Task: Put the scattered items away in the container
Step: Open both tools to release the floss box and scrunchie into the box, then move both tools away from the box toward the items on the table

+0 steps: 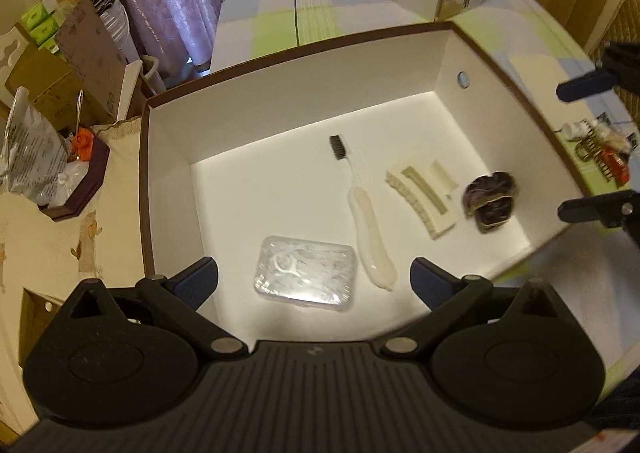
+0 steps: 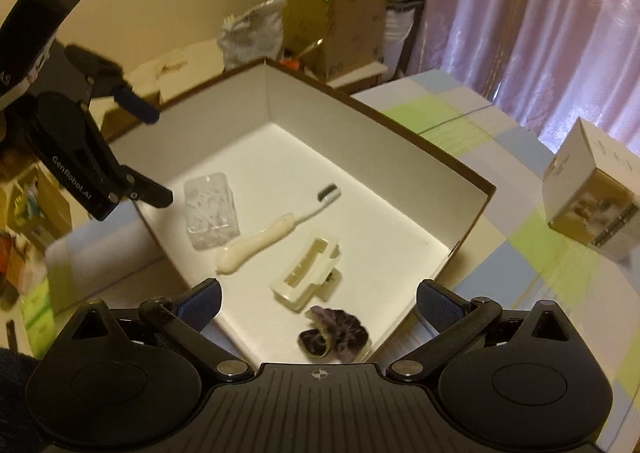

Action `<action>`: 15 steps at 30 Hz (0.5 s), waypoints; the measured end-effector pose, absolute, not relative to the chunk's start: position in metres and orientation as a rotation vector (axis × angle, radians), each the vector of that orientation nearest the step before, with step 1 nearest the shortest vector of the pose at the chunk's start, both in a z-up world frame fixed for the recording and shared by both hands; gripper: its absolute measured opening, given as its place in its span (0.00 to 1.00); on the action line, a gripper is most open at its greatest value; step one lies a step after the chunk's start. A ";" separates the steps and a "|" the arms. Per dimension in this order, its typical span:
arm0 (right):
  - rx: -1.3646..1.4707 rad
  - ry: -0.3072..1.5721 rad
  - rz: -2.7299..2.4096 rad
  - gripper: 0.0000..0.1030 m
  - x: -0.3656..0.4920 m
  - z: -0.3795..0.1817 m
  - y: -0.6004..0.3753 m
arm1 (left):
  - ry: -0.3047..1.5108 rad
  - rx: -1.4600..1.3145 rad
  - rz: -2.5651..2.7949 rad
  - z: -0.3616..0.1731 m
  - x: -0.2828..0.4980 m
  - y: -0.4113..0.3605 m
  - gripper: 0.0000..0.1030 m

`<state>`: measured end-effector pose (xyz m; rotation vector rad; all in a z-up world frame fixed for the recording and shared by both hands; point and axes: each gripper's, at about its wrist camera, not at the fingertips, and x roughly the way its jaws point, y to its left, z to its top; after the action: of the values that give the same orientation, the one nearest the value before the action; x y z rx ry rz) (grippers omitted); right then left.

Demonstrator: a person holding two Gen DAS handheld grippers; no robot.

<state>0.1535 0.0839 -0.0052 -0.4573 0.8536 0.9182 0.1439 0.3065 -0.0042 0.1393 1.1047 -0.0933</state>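
While four items are lying flat on the box (image 1: 448,53) floor, more clutter (image 1: 600,157) is sitting outside its right wall. Left gripper (image 1: 314,283) and right gripper (image 2: 318,303) are both hovering wide, empty. Risk: fingers clipping the rim, shoving the box.

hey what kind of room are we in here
Probably a lived-in home room, maybe a bedroom or dining corner. Pink curtains hang at the window, a checked cloth covers the table, and cardboard boxes and bags are stacked along the wall.
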 end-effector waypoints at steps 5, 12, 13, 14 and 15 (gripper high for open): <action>-0.425 0.833 0.911 0.98 0.135 0.000 0.072 | 1.078 0.139 -0.056 0.005 0.121 0.296 0.99; -0.372 0.814 0.931 0.98 0.105 0.007 0.045 | 1.051 0.148 -0.025 0.013 0.091 0.274 0.99; -0.366 0.813 0.936 0.98 0.102 0.007 0.042 | 1.051 0.144 -0.025 0.013 0.088 0.271 0.99; -0.361 0.814 0.940 0.98 0.098 0.007 0.039 | 1.053 0.140 -0.023 0.012 0.084 0.267 0.99; -0.357 0.817 0.945 0.98 0.094 0.007 0.035 | 1.055 0.137 -0.019 0.012 0.081 0.263 0.99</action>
<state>0.0943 0.0347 0.0072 -0.3568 0.8175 0.9447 0.0808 0.2628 0.0119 0.1369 1.0546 -0.0191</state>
